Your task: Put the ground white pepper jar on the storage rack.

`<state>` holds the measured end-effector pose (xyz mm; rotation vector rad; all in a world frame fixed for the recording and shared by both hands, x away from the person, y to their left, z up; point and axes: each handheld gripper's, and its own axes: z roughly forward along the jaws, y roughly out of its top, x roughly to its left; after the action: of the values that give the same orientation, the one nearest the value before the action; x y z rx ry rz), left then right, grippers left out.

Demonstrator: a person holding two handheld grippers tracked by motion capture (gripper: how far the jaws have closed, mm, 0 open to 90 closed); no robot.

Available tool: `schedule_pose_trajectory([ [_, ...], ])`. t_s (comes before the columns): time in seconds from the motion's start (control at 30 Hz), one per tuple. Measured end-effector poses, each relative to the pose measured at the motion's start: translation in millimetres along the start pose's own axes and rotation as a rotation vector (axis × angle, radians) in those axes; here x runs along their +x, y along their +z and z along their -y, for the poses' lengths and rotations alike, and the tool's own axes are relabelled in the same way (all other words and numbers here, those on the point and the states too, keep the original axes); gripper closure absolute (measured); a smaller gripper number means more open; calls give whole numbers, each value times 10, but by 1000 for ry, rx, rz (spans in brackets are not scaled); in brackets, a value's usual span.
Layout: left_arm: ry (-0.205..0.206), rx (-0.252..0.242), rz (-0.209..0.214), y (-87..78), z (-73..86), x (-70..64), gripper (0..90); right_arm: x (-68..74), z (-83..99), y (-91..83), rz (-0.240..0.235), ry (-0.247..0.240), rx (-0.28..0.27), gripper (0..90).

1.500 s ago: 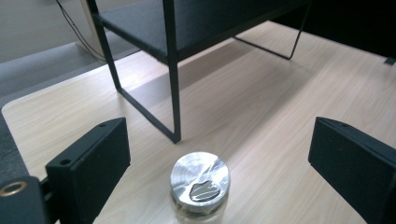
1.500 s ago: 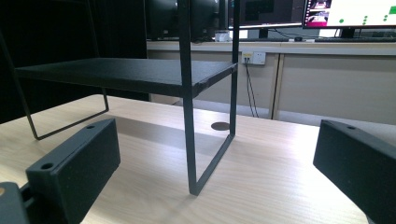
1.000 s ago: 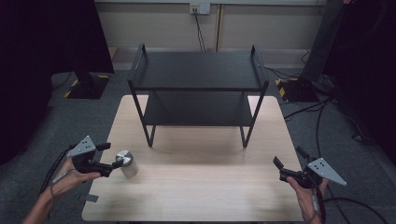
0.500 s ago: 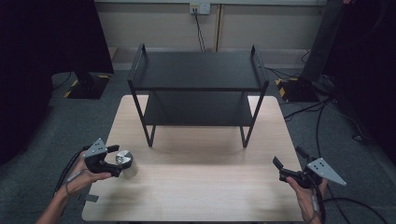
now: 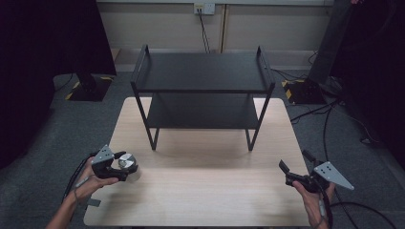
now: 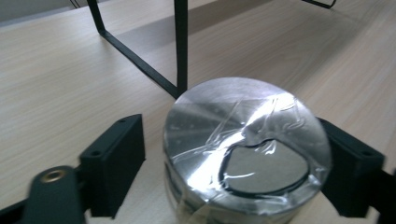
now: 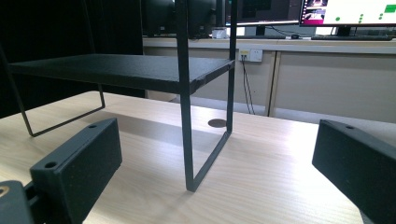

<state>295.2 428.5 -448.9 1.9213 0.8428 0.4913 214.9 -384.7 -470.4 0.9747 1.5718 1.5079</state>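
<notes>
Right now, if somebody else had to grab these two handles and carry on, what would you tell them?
Left gripper: open, jaws either side of the silver can, gap showing on one side, not yet squeezed.
Right gripper: open, empty, near the table's right front edge.
The can stands upright on the table near the front left, in front of the black rack.
Done: left gripper lined up on the can.
Left: probably close and lift.

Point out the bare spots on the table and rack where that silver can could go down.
Bare wood runs across the table front, between the silver can in the left tool and the right tool. The rack top shelf and lower shelf are both bare. Tightest around the rack's legs.
</notes>
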Motion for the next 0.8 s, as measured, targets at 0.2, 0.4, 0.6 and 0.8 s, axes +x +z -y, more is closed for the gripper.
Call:
schedule_pose_trajectory([
  [0.2, 8, -24, 24, 4, 32, 28, 318, 0, 2, -1, 3, 1, 3, 11],
  [0.4, 6, -28, 15, 2, 40, 8, 320, 0, 2, -1, 2, -2, 2, 11],
  [0.6, 3, -29, 7, 2, 41, -11, 321, 4, -2, -7, 1, -7, -1, 11],
  [0.8, -22, -37, 4, -10, 35, -23, 322, 9, 1, -7, 6, -10, -3, 9],
])
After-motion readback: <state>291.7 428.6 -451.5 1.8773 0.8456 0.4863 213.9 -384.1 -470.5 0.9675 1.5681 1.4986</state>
